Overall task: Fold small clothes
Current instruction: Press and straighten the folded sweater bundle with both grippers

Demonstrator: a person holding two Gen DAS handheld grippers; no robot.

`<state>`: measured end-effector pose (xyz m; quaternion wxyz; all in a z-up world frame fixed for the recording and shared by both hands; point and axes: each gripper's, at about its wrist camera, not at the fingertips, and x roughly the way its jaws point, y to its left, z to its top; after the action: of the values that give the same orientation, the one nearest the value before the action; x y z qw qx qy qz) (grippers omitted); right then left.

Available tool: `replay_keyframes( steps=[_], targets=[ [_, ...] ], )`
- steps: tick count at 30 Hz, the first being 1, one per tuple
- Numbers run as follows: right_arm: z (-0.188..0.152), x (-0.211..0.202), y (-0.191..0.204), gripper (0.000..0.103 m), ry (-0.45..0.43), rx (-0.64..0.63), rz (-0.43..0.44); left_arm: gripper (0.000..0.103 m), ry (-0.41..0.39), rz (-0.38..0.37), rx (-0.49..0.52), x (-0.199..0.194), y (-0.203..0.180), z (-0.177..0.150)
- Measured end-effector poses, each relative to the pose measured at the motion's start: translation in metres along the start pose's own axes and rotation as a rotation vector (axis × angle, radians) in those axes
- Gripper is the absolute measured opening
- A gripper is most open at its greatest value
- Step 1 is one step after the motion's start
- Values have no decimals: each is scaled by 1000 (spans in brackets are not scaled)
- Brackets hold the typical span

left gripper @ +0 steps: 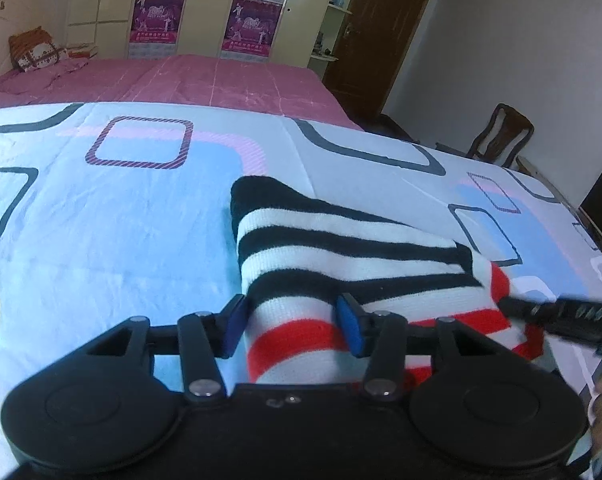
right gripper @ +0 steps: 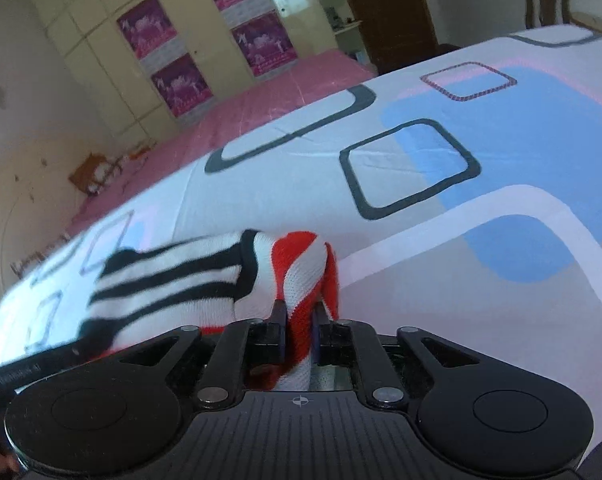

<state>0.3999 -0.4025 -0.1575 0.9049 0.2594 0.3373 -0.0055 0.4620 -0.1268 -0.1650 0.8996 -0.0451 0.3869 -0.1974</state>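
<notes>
Each fisheye sat low behind its own gripper, left gripper (left gripper: 293, 324) and right gripper (right gripper: 299, 320), looking forward across the patterned sheet (left gripper: 101, 220) at close range toward the wardrobe (left gripper: 205, 4), both views sharing the striped garment (left gripper: 341, 264), pink bed (left gripper: 181, 80) and chair (left gripper: 501, 136).

Right claw (right gripper: 299, 320) clamped on striped garment (right gripper: 173, 276)
</notes>
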Motion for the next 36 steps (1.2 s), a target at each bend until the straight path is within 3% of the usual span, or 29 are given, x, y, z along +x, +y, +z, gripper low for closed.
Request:
replay_keyframes(
  steps=[4, 10, 14, 16, 19, 25, 36],
  targets=[
    [15, -10, 26, 32, -66, -128, -7, 49, -1, 8, 5, 0, -2, 0],
    [14, 14, 60, 32, -43, -279, -16, 49, 1, 20, 14, 0, -5, 1],
    [9, 35, 63, 31, -12, -314, -58, 53, -2, 28, 19, 2, -5, 0],
    [7, 45, 59, 31, 11, -331, -100, 65, 0, 42, 12, 5, -3, -1],
    [2, 51, 49, 27, 14, -327, -113, 71, 18, 29, -55, 10, 8, -1],
    [5, 44, 48, 28, 12, -310, -94, 64, 2, 23, -54, -6, 4, -1],
    [-3, -14, 64, 28, -61, -343, -23, 63, -10, -27, -59, -64, -4, -25]
  ],
)
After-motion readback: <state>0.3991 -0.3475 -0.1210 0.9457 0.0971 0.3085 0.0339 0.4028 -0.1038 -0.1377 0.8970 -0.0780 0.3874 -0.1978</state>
